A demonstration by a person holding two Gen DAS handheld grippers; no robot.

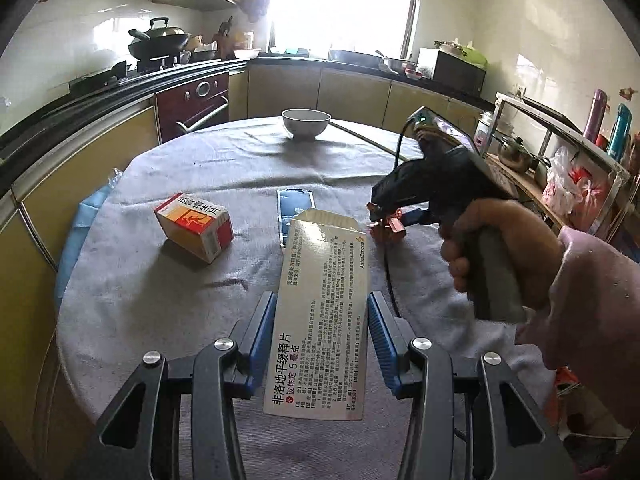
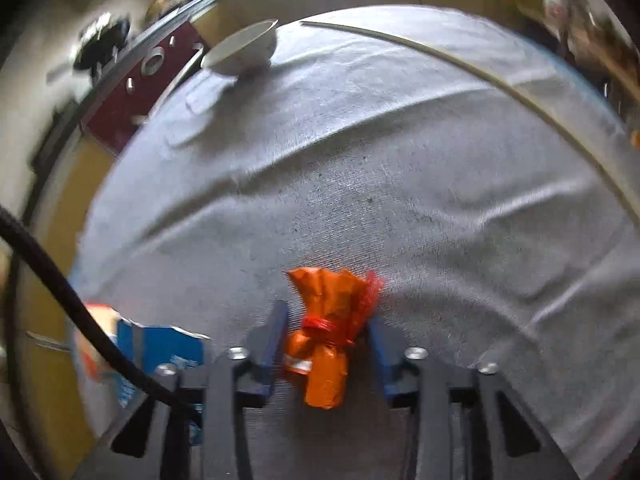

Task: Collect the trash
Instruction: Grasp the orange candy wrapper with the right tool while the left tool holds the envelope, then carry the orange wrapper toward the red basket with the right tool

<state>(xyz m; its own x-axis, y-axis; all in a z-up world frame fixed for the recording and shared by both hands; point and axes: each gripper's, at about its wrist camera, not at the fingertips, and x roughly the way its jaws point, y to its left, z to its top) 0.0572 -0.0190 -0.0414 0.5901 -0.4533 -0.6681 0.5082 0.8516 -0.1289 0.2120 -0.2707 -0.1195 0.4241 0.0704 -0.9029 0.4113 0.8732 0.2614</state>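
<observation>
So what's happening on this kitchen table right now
A person is clearing trash off a round table covered in grey cloth, with a hand-held gripper in each hand. The left hand-held gripper is closed on a white cardboard medicine box printed with black text. The right hand-held gripper has a crumpled orange wrapper tied with red string between its blue fingers. An orange-and-white medicine box, a flat blue packet and a white ceramic bowl are on the cloth.

Ahead of the left gripper [image 1: 322, 312], the right gripper [image 1: 384, 216] and blue packet [image 1: 295, 204] block passage; bare cloth [image 1: 160, 300] lies leftward up to the orange box [image 1: 195, 227].
</observation>
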